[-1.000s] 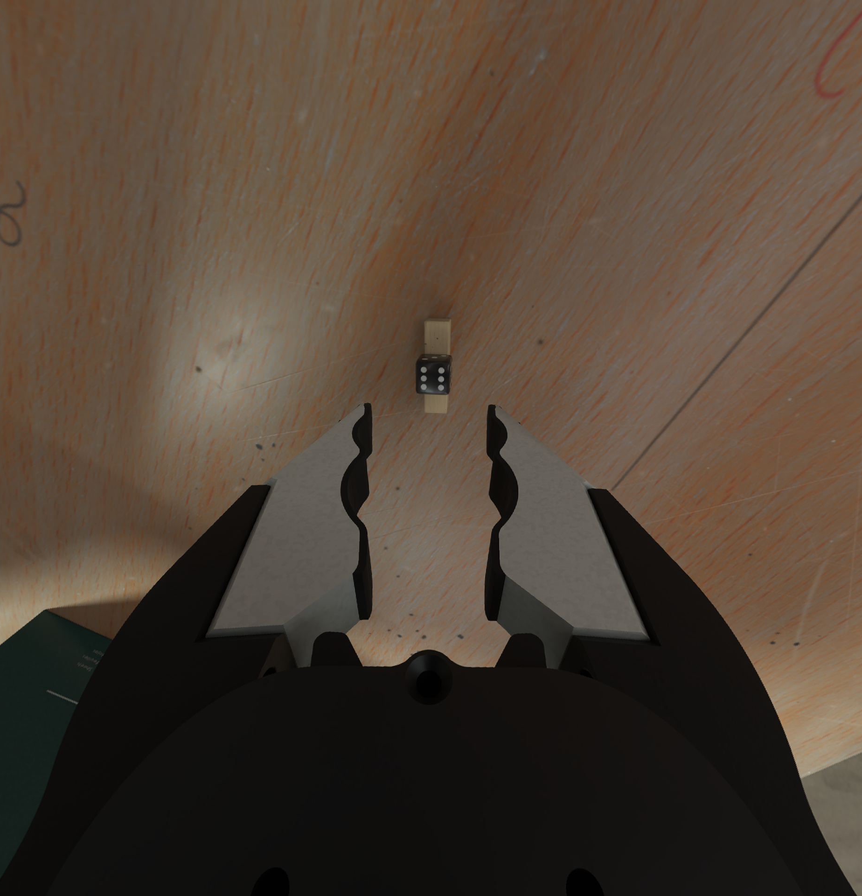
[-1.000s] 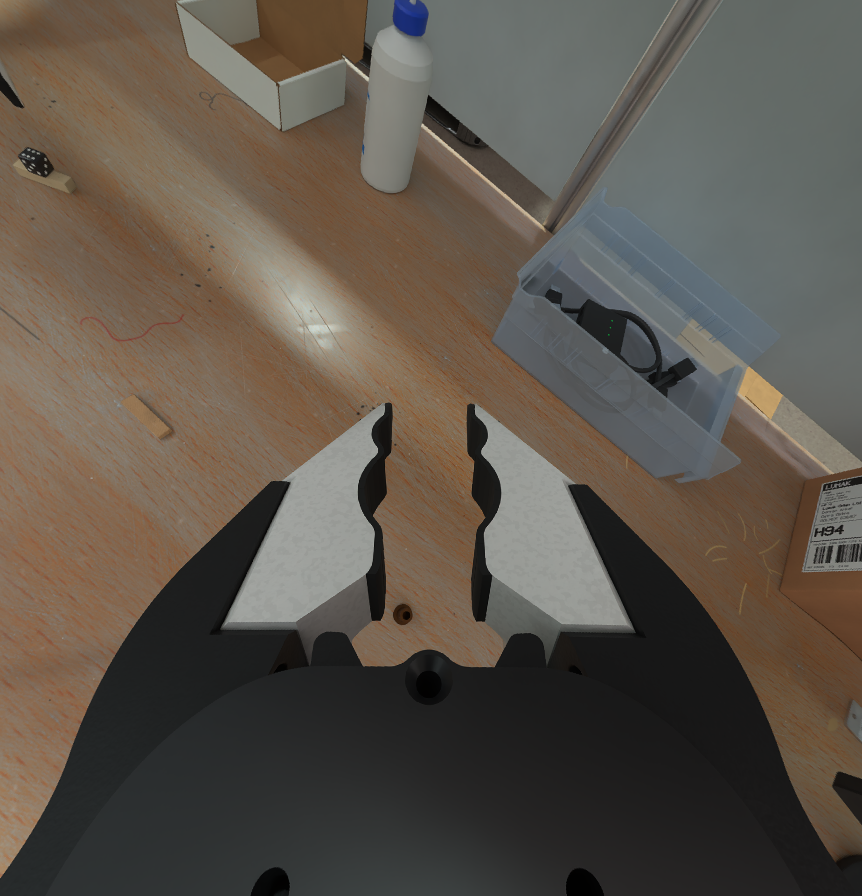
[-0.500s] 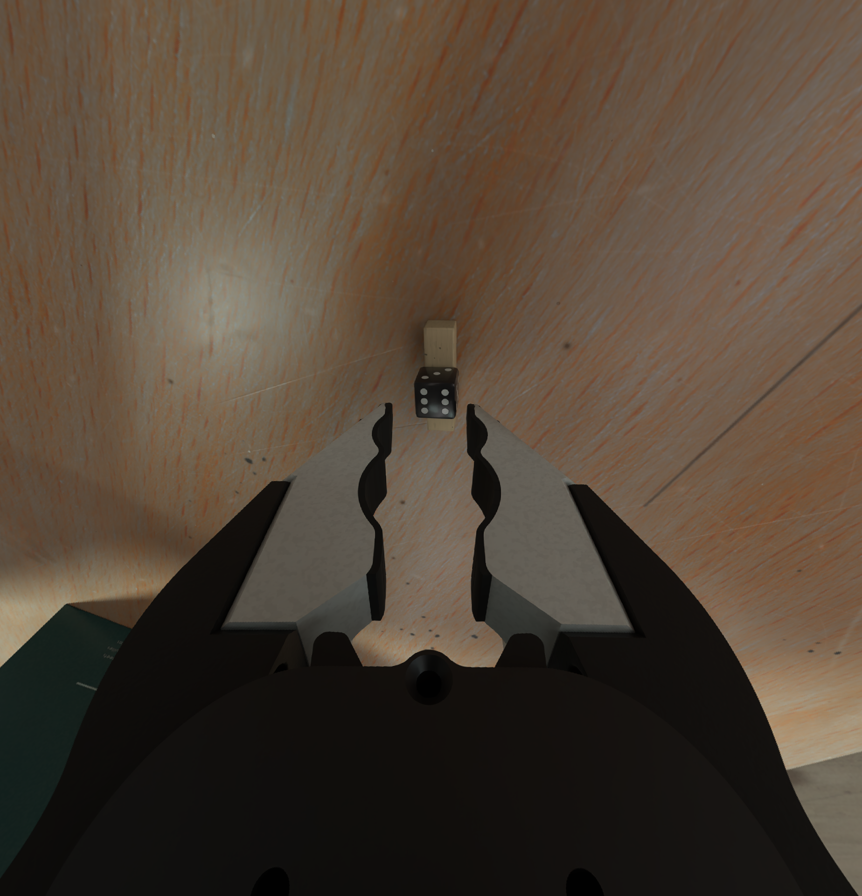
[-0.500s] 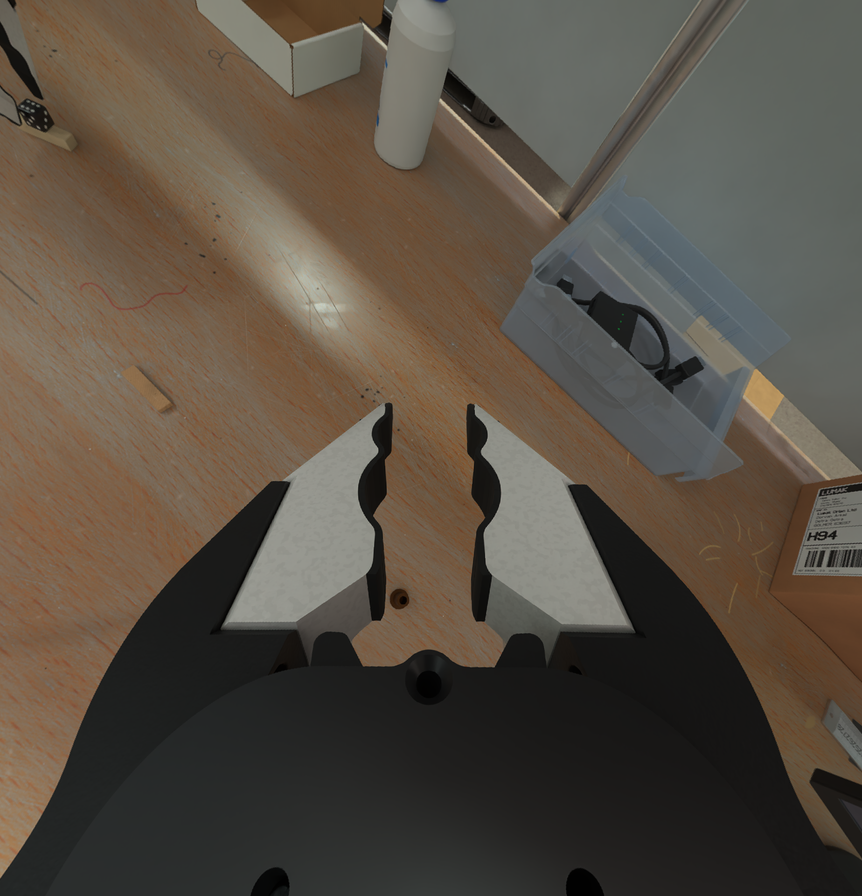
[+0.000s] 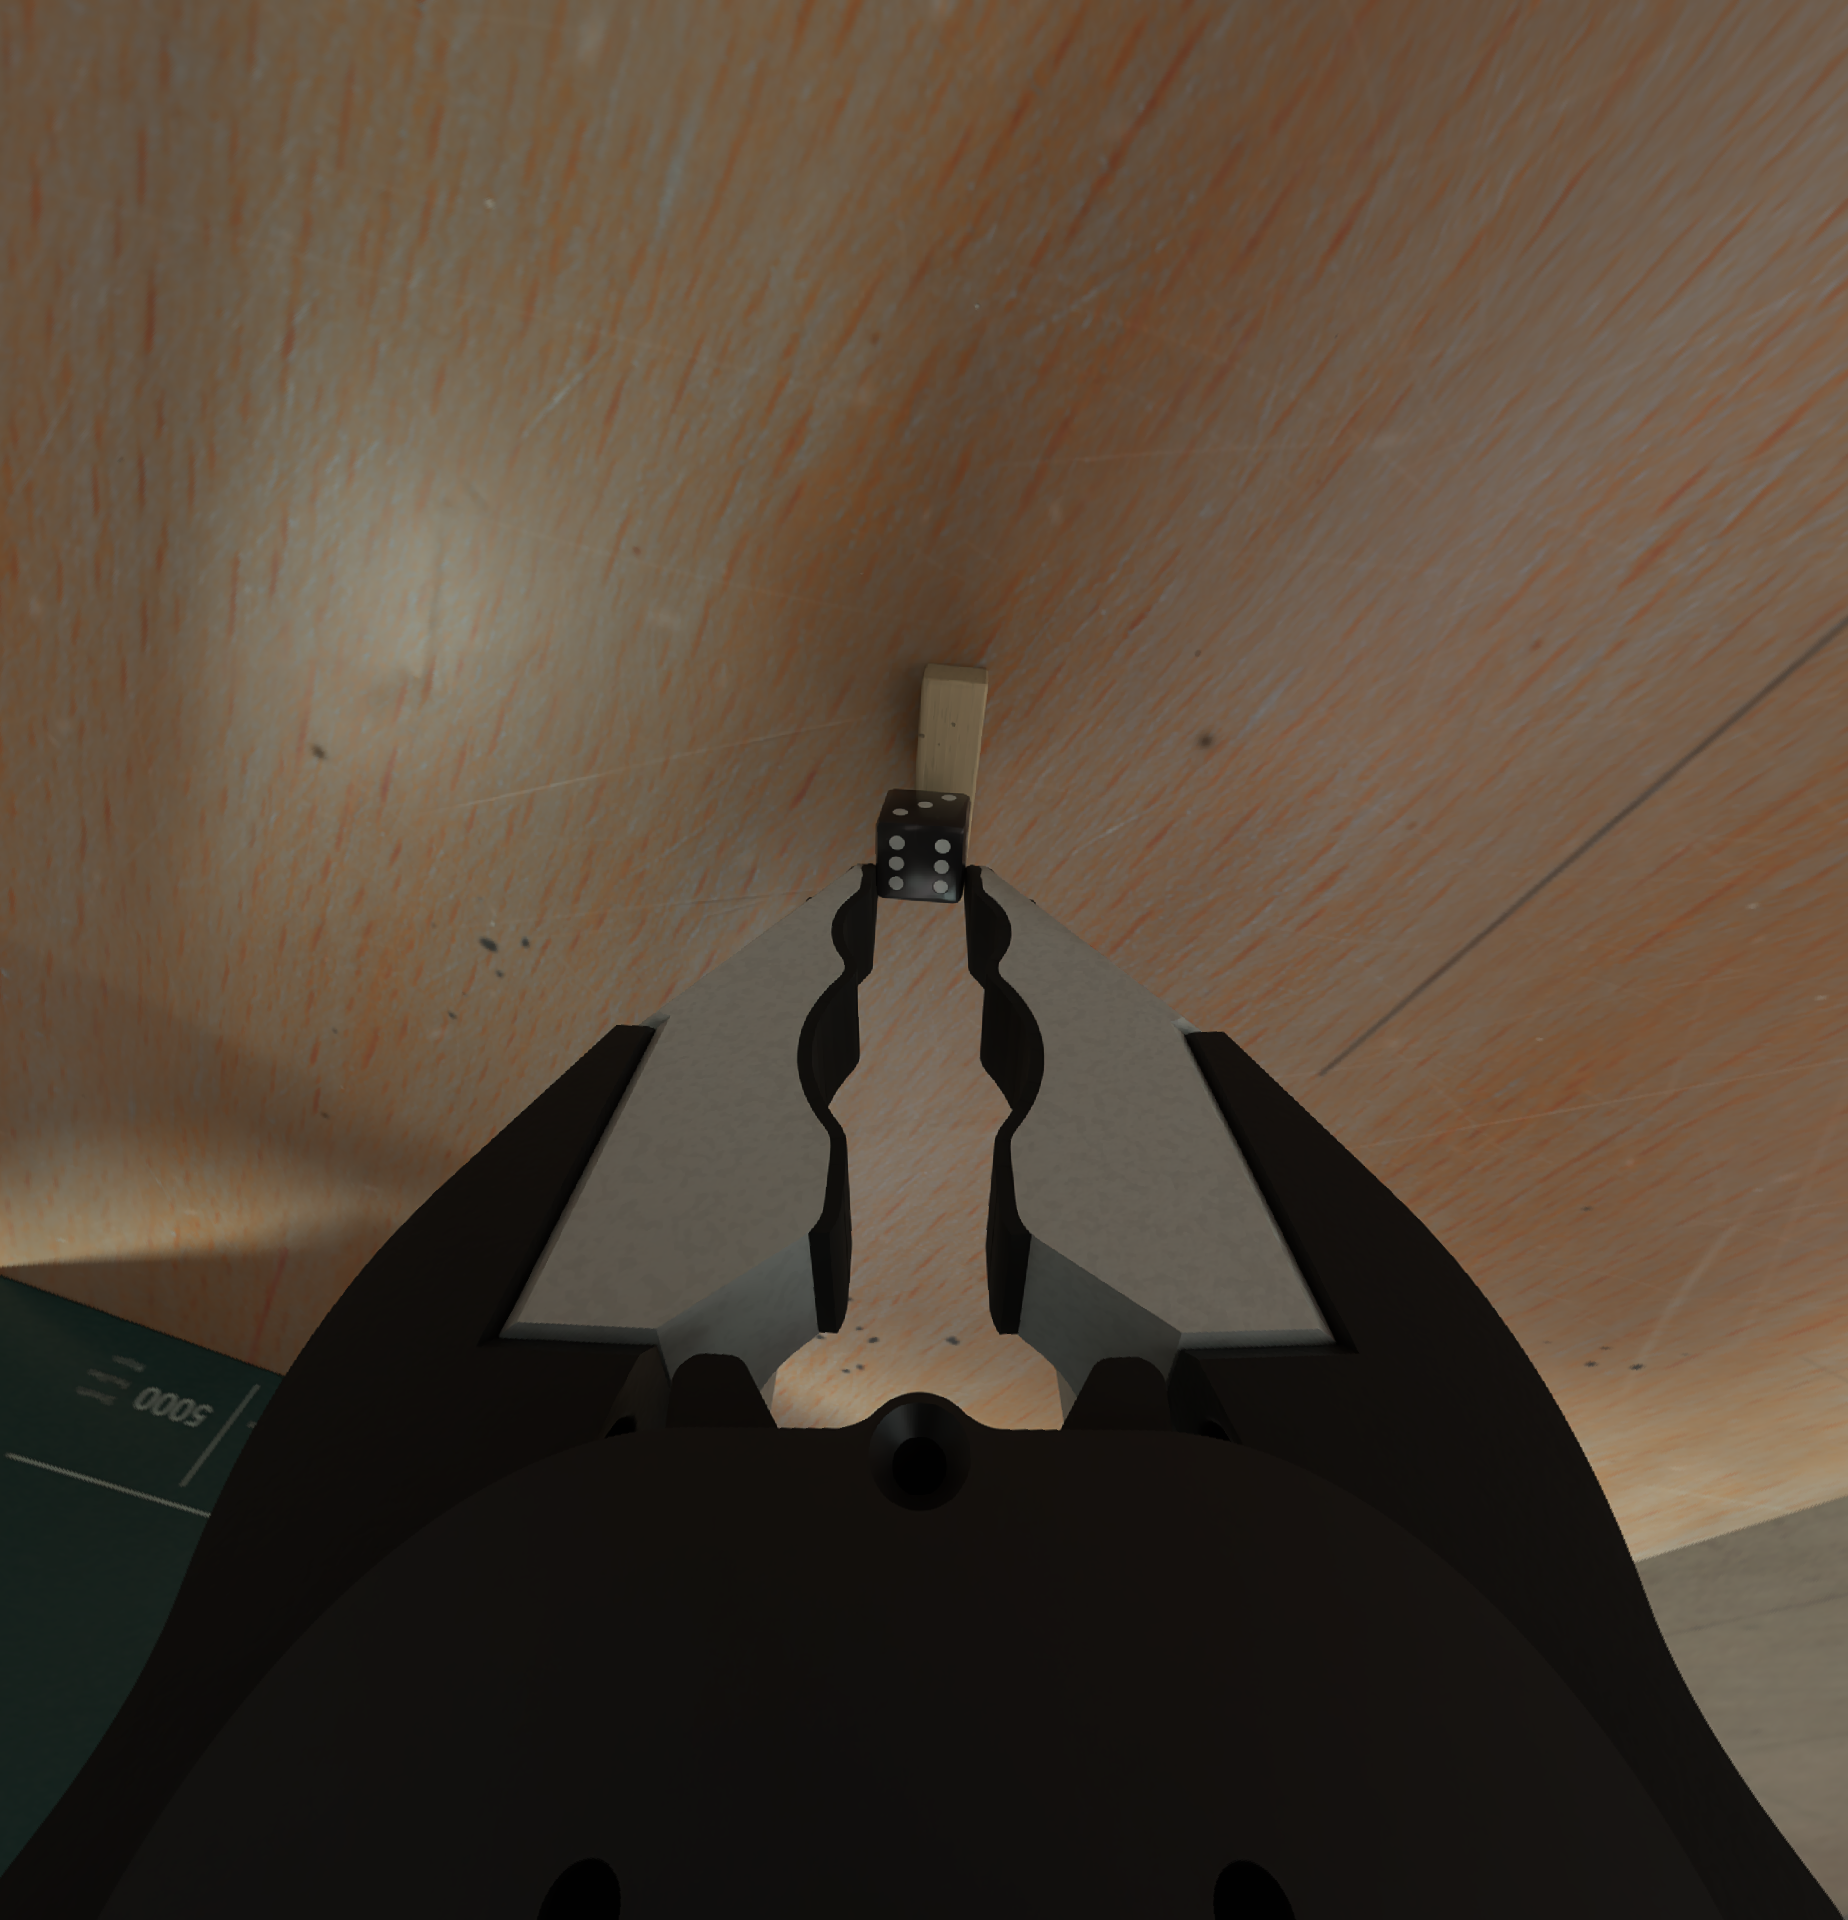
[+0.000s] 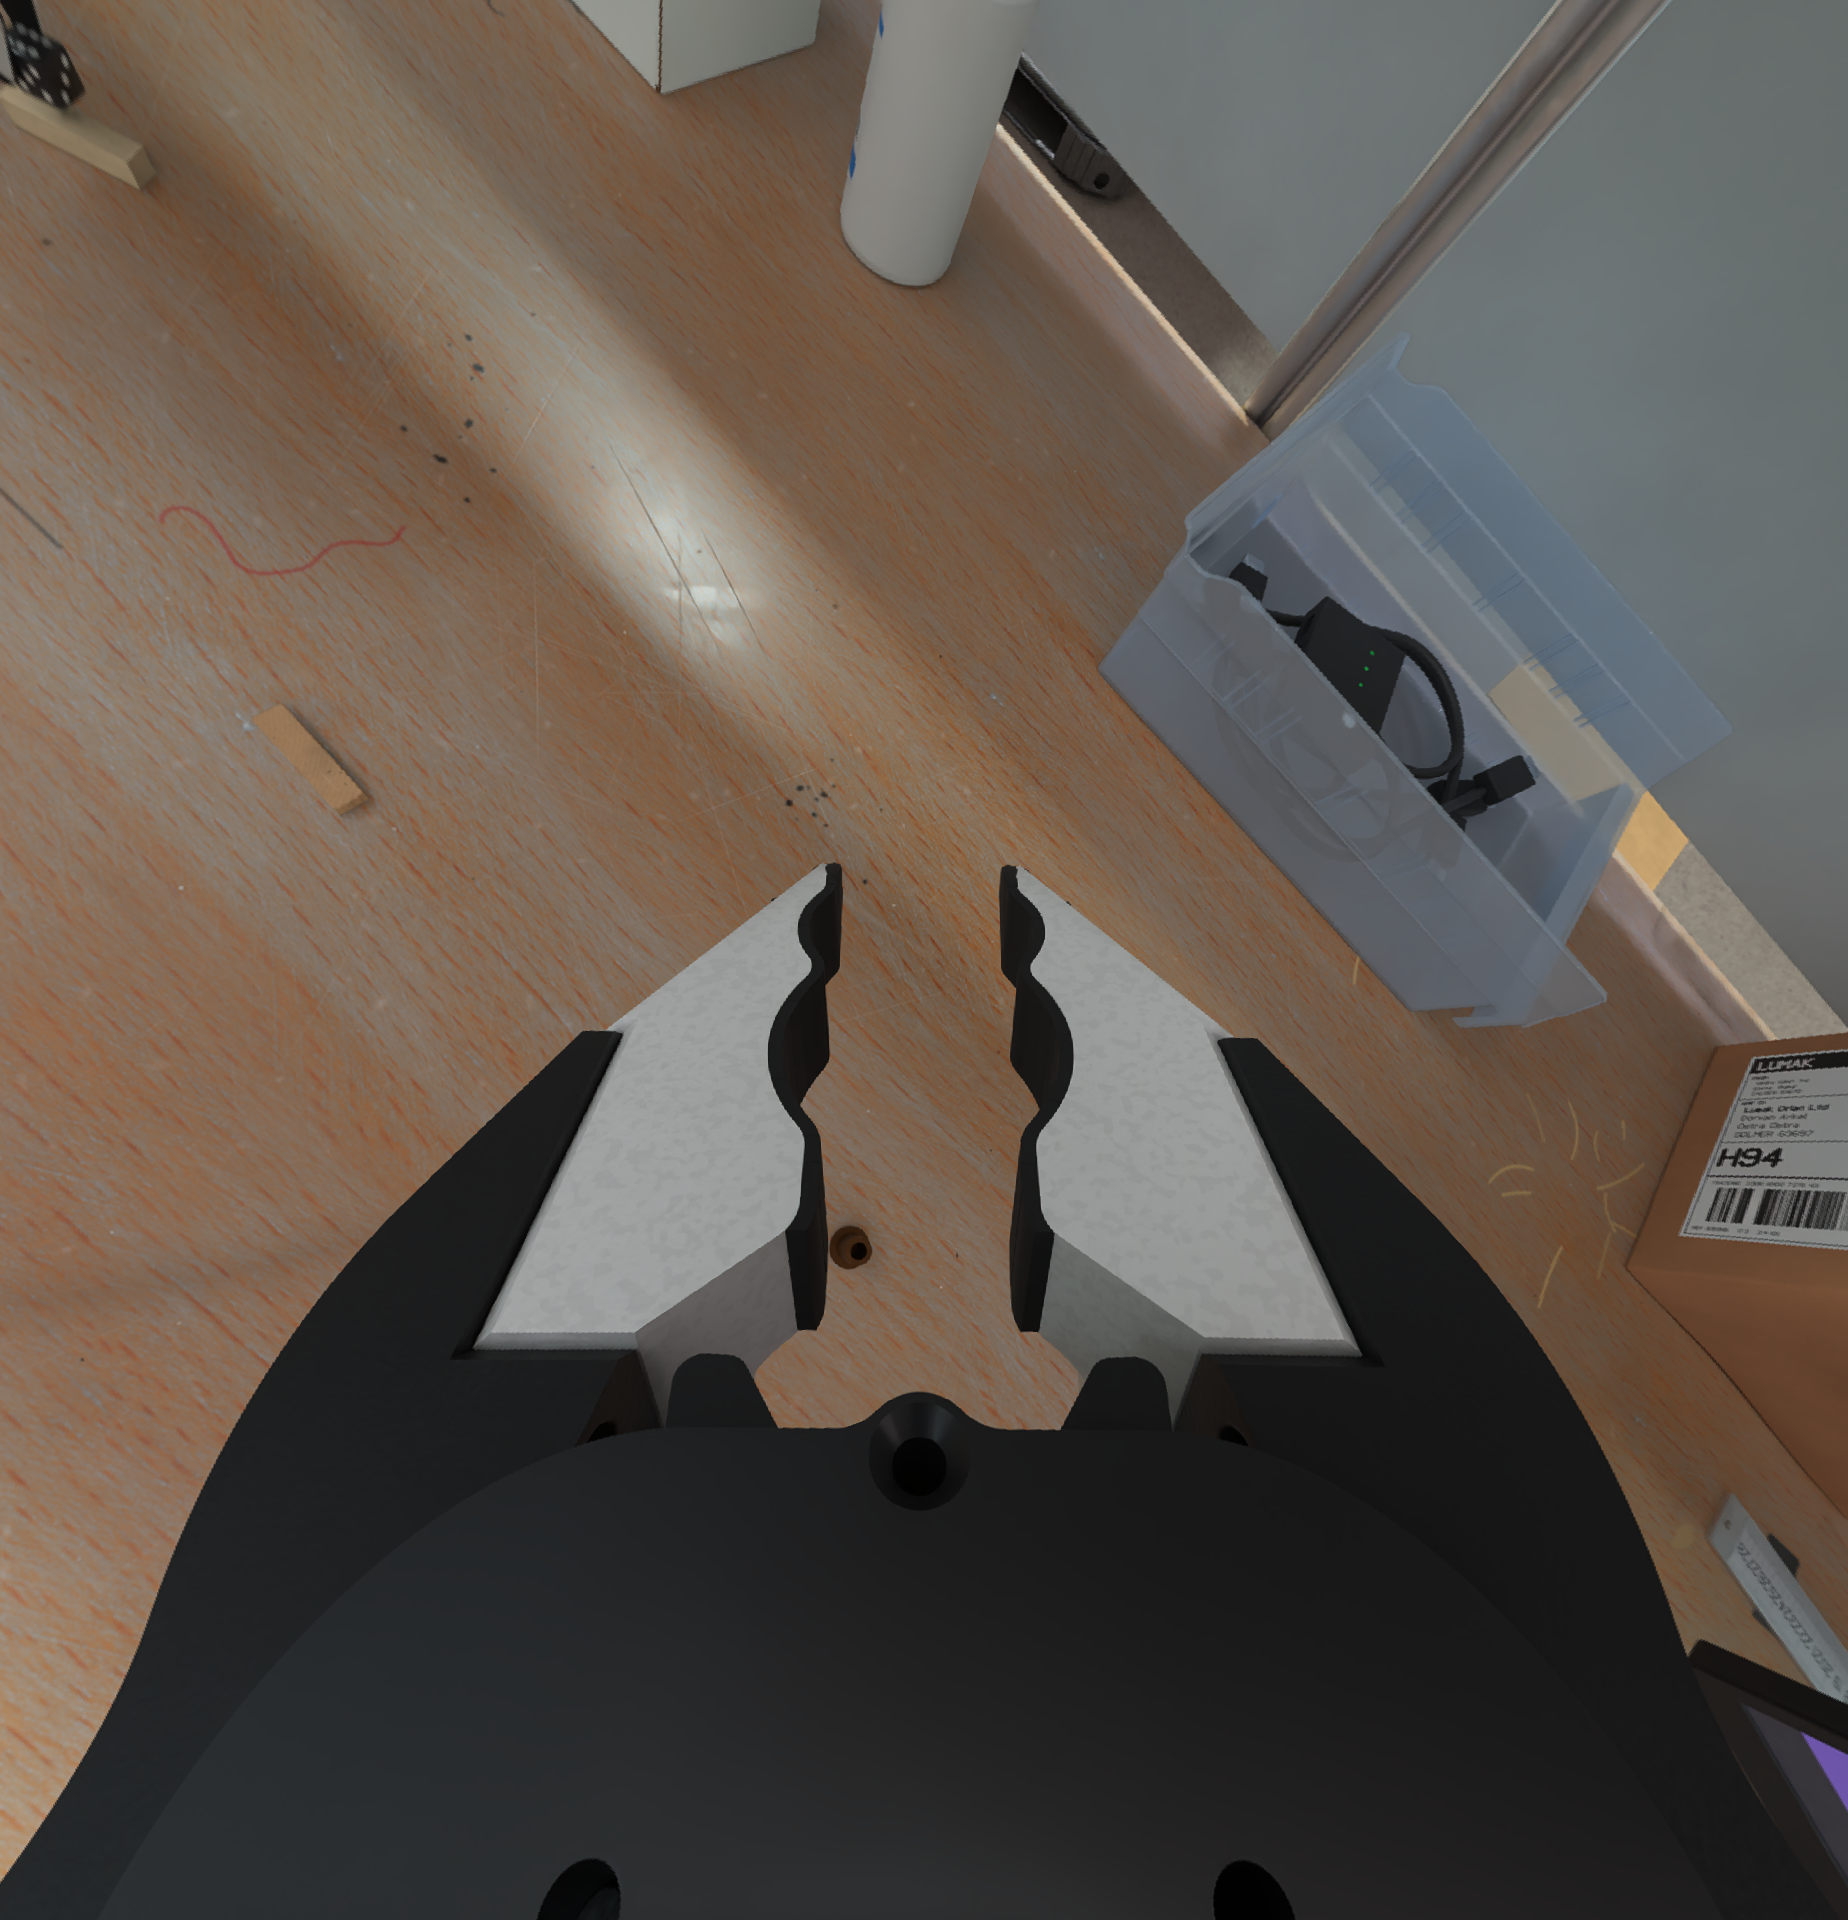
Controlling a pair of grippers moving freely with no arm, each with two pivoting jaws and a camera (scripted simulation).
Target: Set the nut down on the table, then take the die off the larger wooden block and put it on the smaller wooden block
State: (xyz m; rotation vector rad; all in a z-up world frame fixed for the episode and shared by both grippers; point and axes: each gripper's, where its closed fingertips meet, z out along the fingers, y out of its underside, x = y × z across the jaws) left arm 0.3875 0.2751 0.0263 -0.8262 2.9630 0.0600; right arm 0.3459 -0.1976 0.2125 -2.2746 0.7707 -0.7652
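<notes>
The small black die with white pips (image 5: 921, 858) now sits pinched between the tips of my left gripper (image 5: 920, 881), whose fingers have narrowed onto its two sides since half a second ago, with the die low over the near end of the larger pale wooden block (image 5: 949, 744); whether it touches I cannot tell. My right gripper (image 6: 920, 883) stays spread and empty above the small brown metal nut (image 6: 850, 1246), which lies on the orange wood table (image 6: 546, 935). The smaller tan wooden block (image 6: 311, 757) lies flat, well apart to the left.
</notes>
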